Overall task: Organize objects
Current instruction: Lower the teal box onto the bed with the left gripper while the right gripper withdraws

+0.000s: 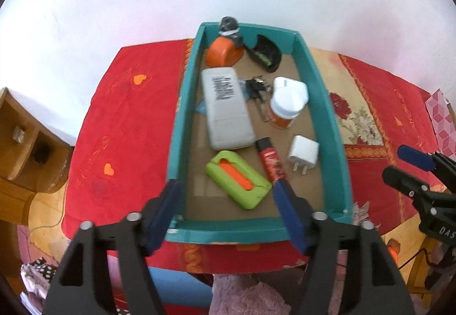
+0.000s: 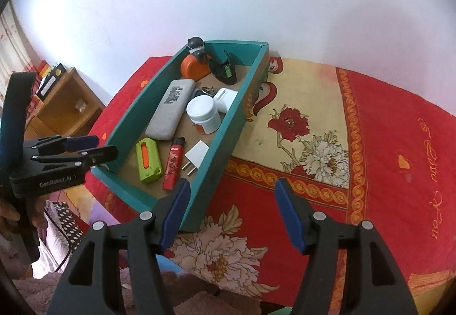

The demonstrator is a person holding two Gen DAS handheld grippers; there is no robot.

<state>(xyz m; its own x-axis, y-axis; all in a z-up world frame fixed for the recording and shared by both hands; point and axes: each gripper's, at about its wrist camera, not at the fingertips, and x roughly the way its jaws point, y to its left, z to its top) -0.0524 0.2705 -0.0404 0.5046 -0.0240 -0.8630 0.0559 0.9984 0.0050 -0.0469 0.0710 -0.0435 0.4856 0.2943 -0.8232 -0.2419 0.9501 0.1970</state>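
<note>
A teal box [image 1: 333, 127] stands on the red flowered cloth and holds several items. Among them are a green case with an orange insert [image 1: 238, 179], a red lighter [image 1: 270, 162], a white plug [image 1: 303, 157], a long white case [image 1: 226, 110], a white-lidded jar [image 1: 285, 107] and an orange tape measure [image 1: 222, 54]. My left gripper [image 1: 226, 192] hangs open above the box's near end, nothing between its fingers. My right gripper [image 2: 232, 186] stands open over the cloth just right of the box [image 2: 228, 144], also with nothing in it.
A black object [image 1: 266, 54] and a small grey figure [image 1: 229, 27] sit at the box's far end against the white wall. A wooden shelf [image 2: 65, 104] stands to the left of the table. Bare tablecloth [image 2: 356, 130] spreads to the right. Pink fuzzy fabric [image 1: 248, 295] lies below the near edge.
</note>
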